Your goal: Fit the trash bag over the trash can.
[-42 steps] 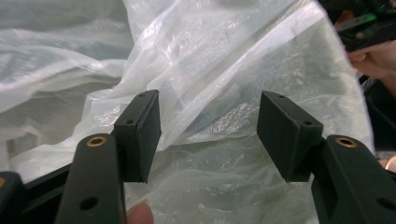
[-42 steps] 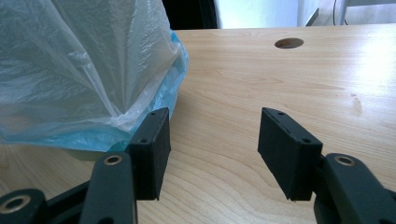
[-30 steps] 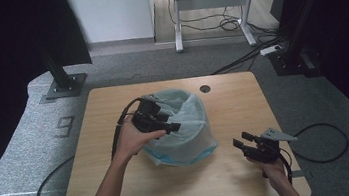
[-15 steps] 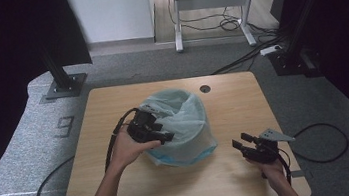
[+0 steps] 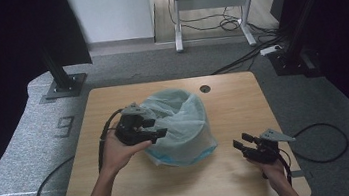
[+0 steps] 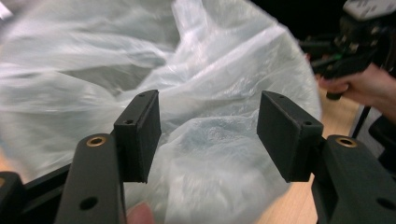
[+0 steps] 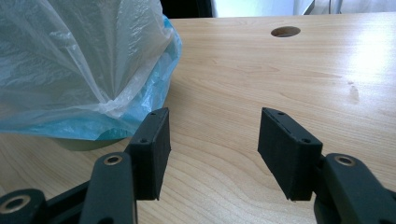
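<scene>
two grippers were out over the wooden table [image 5: 124, 195], one in each of the person's hands. on the left, the left gripper [image 5: 159, 133] was held against the near-left side of the pale plastic bag [image 5: 180, 122], its jaws standing apart with nothing pinched; in the left gripper view loose film [image 6: 205, 140] bulged between the pads without being pressed. the bag, draped over a round container with a blue liner edge [image 7: 144, 105], sat at the table's middle. further right, the right gripper [image 5: 243, 142] hovered low over bare wood, jaws apart and empty, well clear of the bag.
</scene>
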Motion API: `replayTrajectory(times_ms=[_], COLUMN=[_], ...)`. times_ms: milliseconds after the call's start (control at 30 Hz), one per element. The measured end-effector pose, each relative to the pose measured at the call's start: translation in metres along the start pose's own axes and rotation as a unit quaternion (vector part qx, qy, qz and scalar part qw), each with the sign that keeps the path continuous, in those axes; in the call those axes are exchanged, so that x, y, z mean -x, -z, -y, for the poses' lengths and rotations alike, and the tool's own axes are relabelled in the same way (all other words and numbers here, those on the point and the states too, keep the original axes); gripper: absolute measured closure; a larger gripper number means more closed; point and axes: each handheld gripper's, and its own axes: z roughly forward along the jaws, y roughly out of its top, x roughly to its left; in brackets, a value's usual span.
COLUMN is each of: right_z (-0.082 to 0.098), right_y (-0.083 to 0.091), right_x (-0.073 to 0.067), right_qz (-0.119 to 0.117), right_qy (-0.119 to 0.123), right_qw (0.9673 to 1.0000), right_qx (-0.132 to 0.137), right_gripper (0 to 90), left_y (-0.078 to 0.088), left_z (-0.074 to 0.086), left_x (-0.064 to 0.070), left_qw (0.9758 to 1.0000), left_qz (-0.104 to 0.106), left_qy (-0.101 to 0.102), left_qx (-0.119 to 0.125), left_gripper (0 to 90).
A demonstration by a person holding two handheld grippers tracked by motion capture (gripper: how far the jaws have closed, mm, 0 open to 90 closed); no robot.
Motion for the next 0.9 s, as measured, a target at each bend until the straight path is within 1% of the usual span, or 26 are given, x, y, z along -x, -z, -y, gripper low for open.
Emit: replayTrajectory(times_ms=[33,67,100,133,167,200,233,267,300,333,367,400,433,500,533,567,600,667,833,867,900], right_z=[0.0,0.0,0.0,0.0,0.001,0.001,0.001,0.001,0.001,0.002,0.002,0.002,0.002,0.003,0.003,0.003,0.004,0.004,0.005,0.005,0.005], right_y=[0.0,-0.001,-0.001,-0.001,-0.001,-0.001,-0.001,-0.001,-0.001,-0.001,-0.002,-0.002,-0.002,-0.003,-0.003,-0.003,-0.004,-0.004,-0.005,-0.005,-0.005], right_x=[-0.001,-0.001,-0.002,-0.002,-0.002,-0.002,-0.003,-0.003,-0.003,-0.003,-0.003,-0.003,-0.003,-0.003,-0.003,-0.003,-0.003,-0.003,-0.004,-0.004,-0.004], right_qz=[0.001,0.002,0.002,0.002,0.002,0.002,0.002,0.002,0.003,0.003,0.004,0.004,0.006,0.008,0.009,0.009,0.01,0.011,0.013,0.014,0.014], right_qy=[0.002,0.005,0.007,0.007,0.007,0.007,0.008,0.008,0.009,0.01,0.01,0.01,0.013,0.015,0.016,0.016,0.017,0.018,0.022,0.022,0.022], right_qw=[1.0,1.0,1.0,1.0,1.0,1.0,1.0,1.0,0.9999,0.9999,0.9999,0.9999,0.9999,0.9998,0.9998,0.9998,0.9997,0.9997,0.9995,0.9995,0.9995], right_qx=[0.0,-0.002,-0.003,-0.003,-0.003,-0.003,-0.003,-0.003,-0.004,-0.005,-0.006,-0.006,-0.008,-0.01,-0.011,-0.011,-0.013,-0.014,-0.017,-0.017,-0.017], right_gripper=[42.9,42.9,42.9,42.9,42.9,42.9,42.9,42.9,42.9,42.9,42.9,42.9,42.9,42.9,42.9,42.9,42.9,42.9,42.9,42.9,42.9], left_y=[0.005,0.005,0.01,0.018,0.022,0.022,0.028,0.028,0.033,0.033,0.038,0.038,0.041,0.044,0.045,0.045,0.047,0.049,0.05,0.05,0.051], left_z=[0.003,0.003,0.006,0.012,0.016,0.016,0.024,0.024,0.032,0.032,0.04,0.04,0.049,0.057,0.06,0.06,0.068,0.076,0.094,0.094,0.097], left_x=[0.0,0.0,0.0,-0.001,-0.002,-0.002,-0.003,-0.003,-0.005,-0.005,-0.007,-0.007,-0.01,-0.012,-0.013,-0.013,-0.014,-0.016,-0.021,-0.021,-0.022], left_qw=[1.0,1.0,0.9998,0.9995,0.9994,0.9994,0.9991,0.9991,0.9986,0.9986,0.9981,0.9981,0.9976,0.997,0.9968,0.9968,0.9962,0.9959,0.9953,0.9953,0.9951], left_qz=[-0.001,-0.001,-0.004,-0.009,-0.011,-0.011,-0.018,-0.018,-0.021,-0.021,-0.023,-0.023,-0.024,-0.028,-0.031,-0.031,-0.04,-0.047,-0.057,-0.057,-0.059], left_qy=[0.001,0.001,0.003,0.005,0.007,0.007,0.007,0.007,0.01,0.01,0.013,0.013,0.018,0.022,0.024,0.024,0.027,0.029,0.036,0.036,0.037], left_qx=[0.009,0.009,0.017,0.029,0.032,0.032,0.038,0.038,0.047,0.047,0.055,0.055,0.063,0.069,0.07,0.07,0.072,0.071,0.07,0.07,0.07], left_gripper=[39.4,39.5,39.5,39.4,39.4,39.4,39.4,39.4,39.4,39.2,39.2,39.2,39.2,39.2,39.2,39.2,39.1,39.1,39.1,39.0,39.0])
